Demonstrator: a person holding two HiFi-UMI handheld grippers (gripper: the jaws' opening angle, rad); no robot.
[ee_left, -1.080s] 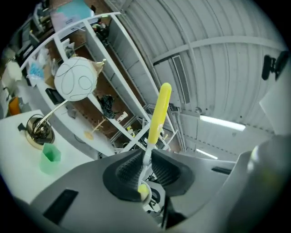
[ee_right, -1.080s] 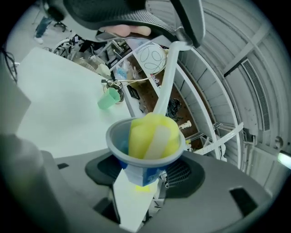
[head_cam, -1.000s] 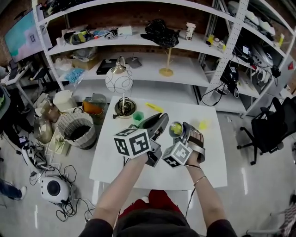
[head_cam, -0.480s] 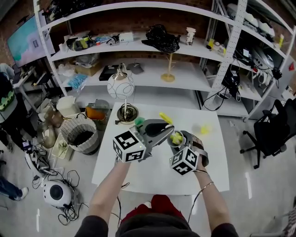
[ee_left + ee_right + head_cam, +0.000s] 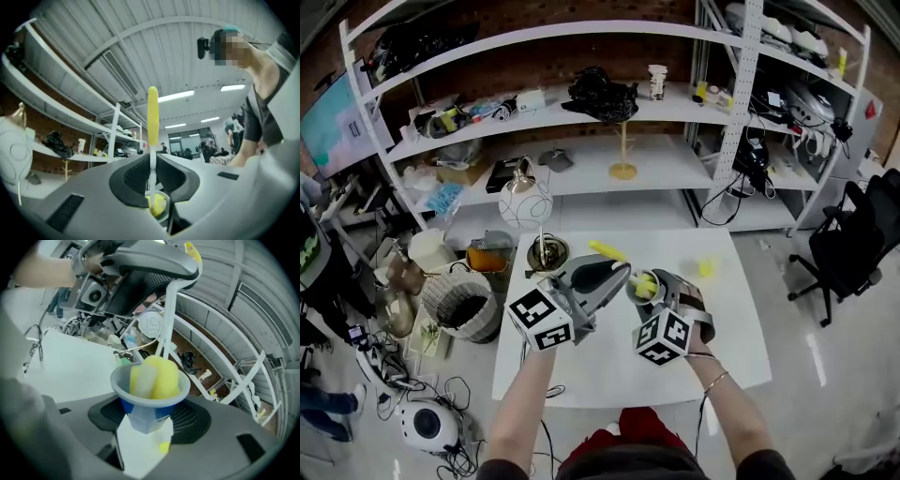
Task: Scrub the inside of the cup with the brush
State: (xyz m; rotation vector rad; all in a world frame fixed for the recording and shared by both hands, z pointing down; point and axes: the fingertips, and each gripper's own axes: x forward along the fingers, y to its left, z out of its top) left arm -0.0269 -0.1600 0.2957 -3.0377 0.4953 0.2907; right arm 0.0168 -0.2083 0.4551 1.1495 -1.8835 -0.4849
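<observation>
Over the white table (image 5: 609, 370) both grippers meet in mid-air. My right gripper (image 5: 652, 286) (image 5: 150, 416) is shut on a small blue cup (image 5: 149, 401) (image 5: 637, 284) with a grey rim, held upright. My left gripper (image 5: 614, 272) (image 5: 152, 173) is shut on the thin white shaft of the brush (image 5: 152, 154). The brush's yellow handle (image 5: 153, 112) (image 5: 607, 250) sticks out beyond the jaws. Its yellow sponge head (image 5: 154, 376) (image 5: 157, 205) sits inside the cup and fills most of the opening. In the right gripper view the left gripper (image 5: 140, 263) hangs above the cup.
A lamp with a white globe (image 5: 525, 206) stands on a brass base (image 5: 546, 251) at the table's far left corner. A small yellow object (image 5: 706, 268) lies far right. A wicker basket (image 5: 464, 300) and clutter sit left of the table, shelves (image 5: 628, 169) behind, an office chair (image 5: 853, 253) right.
Both grippers have risen a little with cup and brush together. The left gripper has rolled, its marker cube turning. The brush head has stayed in the cup.
</observation>
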